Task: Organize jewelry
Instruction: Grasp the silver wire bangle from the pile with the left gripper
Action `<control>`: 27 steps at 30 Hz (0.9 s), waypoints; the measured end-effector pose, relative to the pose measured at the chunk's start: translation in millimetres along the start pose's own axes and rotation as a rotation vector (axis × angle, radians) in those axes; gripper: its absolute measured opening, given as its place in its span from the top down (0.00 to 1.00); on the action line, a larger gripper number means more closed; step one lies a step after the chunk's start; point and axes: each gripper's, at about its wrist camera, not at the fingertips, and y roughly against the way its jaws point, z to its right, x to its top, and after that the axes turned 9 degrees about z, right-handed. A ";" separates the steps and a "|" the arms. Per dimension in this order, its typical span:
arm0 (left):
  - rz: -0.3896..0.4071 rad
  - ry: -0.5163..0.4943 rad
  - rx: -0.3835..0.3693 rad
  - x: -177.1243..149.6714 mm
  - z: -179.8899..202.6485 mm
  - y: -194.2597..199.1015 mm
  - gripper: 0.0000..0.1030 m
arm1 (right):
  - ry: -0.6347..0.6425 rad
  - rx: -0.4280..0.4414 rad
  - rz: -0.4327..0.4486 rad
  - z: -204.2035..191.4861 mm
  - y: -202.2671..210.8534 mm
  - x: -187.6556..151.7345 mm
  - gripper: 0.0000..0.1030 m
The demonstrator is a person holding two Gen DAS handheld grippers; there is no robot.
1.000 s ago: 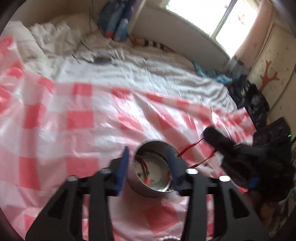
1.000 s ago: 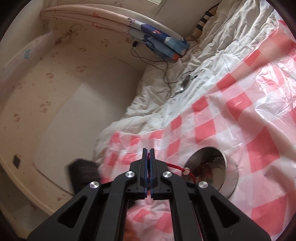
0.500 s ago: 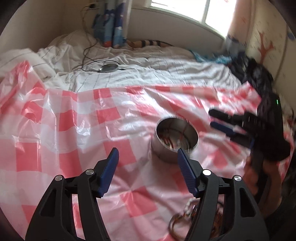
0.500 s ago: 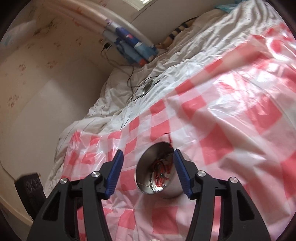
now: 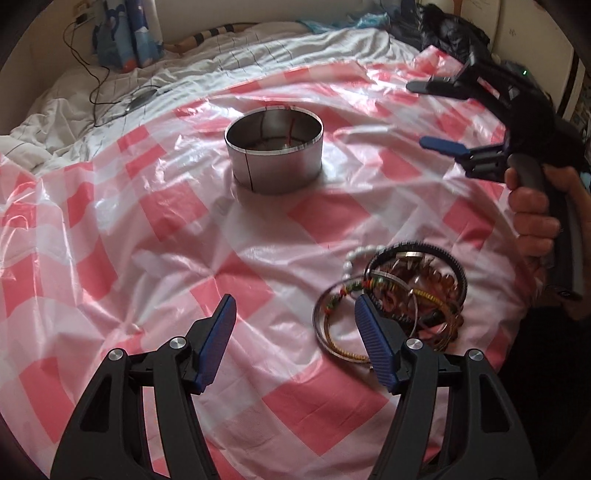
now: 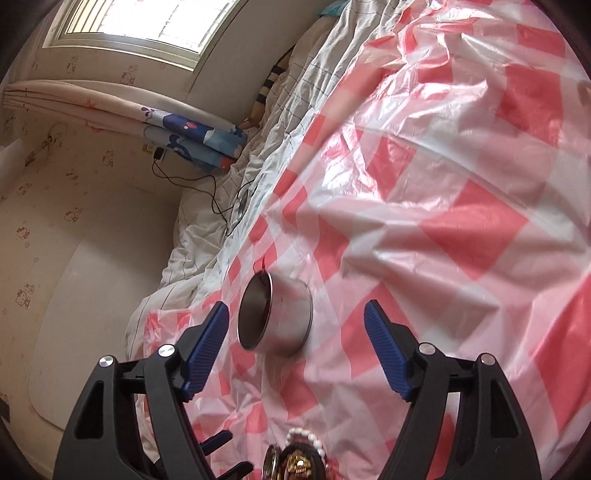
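Note:
A round steel tin point(image 5: 274, 153) stands on the red-and-white checked plastic sheet point(image 5: 147, 229), with red cord inside it. A tangled pile of bangles and bead bracelets point(image 5: 391, 299) lies on the sheet near my left gripper point(image 5: 295, 317), which is open and empty, its right finger beside the pile. My right gripper point(image 5: 432, 114) is open and empty in the air to the right of the tin. In the right wrist view the right gripper point(image 6: 295, 325) frames the tin point(image 6: 277, 317), and the pile point(image 6: 299, 458) shows at the bottom edge.
The sheet covers a bed with a rumpled white quilt point(image 5: 92, 92) behind it. A cable and small device point(image 5: 140, 98) lie on the quilt. Blue patterned rolled bedding point(image 5: 125, 33) leans at the wall. Dark clothing point(image 5: 443, 26) is heaped at the far right.
My right gripper let the red cord bracelet go into the tin and opened. Both grippers have drawn back from the tin, and the left one now hovers by the bracelet pile.

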 end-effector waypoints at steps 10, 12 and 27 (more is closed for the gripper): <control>-0.066 0.064 -0.116 -12.6 -0.6 -12.2 0.90 | 0.009 -0.028 -0.031 -0.1 -2.9 -6.9 0.25; -0.062 0.083 -0.127 -14.1 -3.9 -10.2 0.95 | 0.001 -0.031 -0.035 2.0 -3.6 -6.8 0.25; 0.041 0.345 -0.051 -9.7 -70.8 10.1 1.00 | 0.037 -0.022 -0.063 -4.1 -7.9 -10.0 0.25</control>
